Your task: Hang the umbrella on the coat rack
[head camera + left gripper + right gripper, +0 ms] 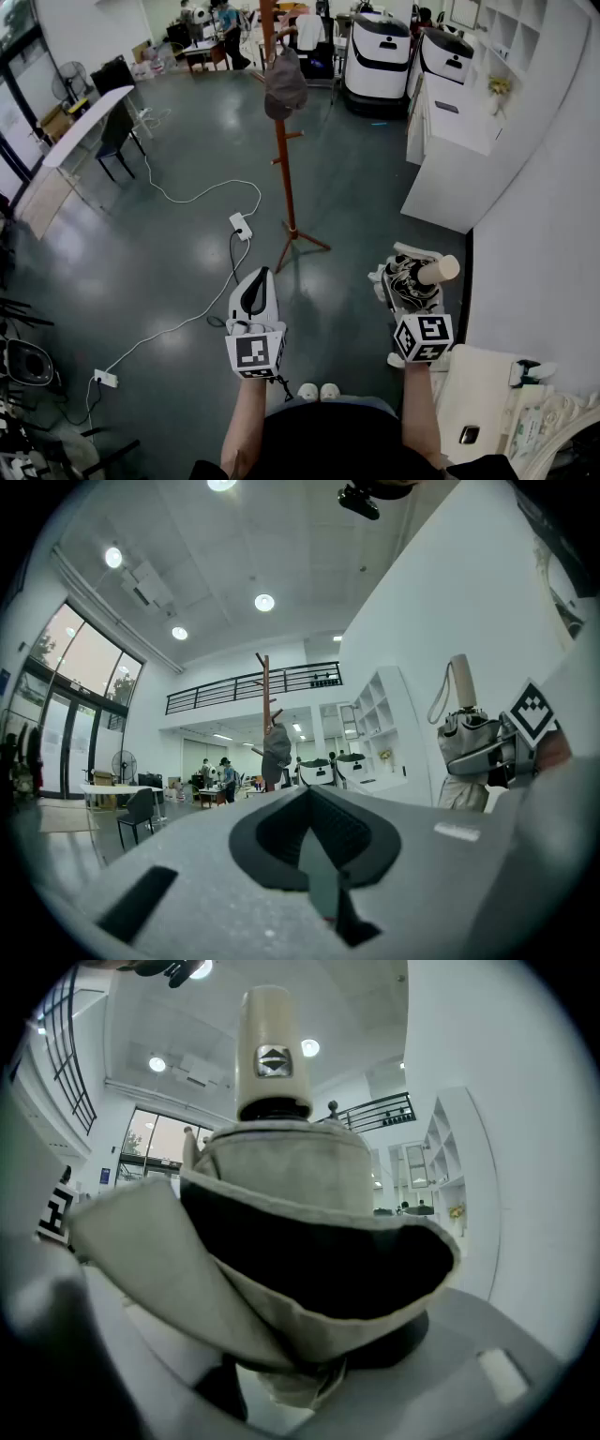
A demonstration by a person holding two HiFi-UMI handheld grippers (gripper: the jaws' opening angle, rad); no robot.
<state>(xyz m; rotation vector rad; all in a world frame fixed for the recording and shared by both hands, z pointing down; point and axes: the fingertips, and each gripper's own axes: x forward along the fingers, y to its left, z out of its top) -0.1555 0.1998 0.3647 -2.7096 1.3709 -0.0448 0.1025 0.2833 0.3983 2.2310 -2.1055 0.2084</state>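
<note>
A folded beige and black umbrella [409, 284] with a cream handle [439, 271] sits between the jaws of my right gripper [411, 292], which is shut on it. In the right gripper view the umbrella [300, 1232] fills the picture, handle [272, 1054] upward. My left gripper [255, 289] is held level beside it, shut, with nothing in it. The brown wooden coat rack [284, 159] stands on the floor ahead of both grippers, some way off, with a dark hat [284, 84] on it. The left gripper view shows the rack [266, 682] far off and the umbrella [466, 752] at the right.
A white power strip [241, 226] and its cable lie on the floor left of the rack's feet. A white cabinet [459, 131] and a wall are at the right. White machines [377, 56] stand behind the rack. A table [80, 127] and chair [117, 141] are at the left.
</note>
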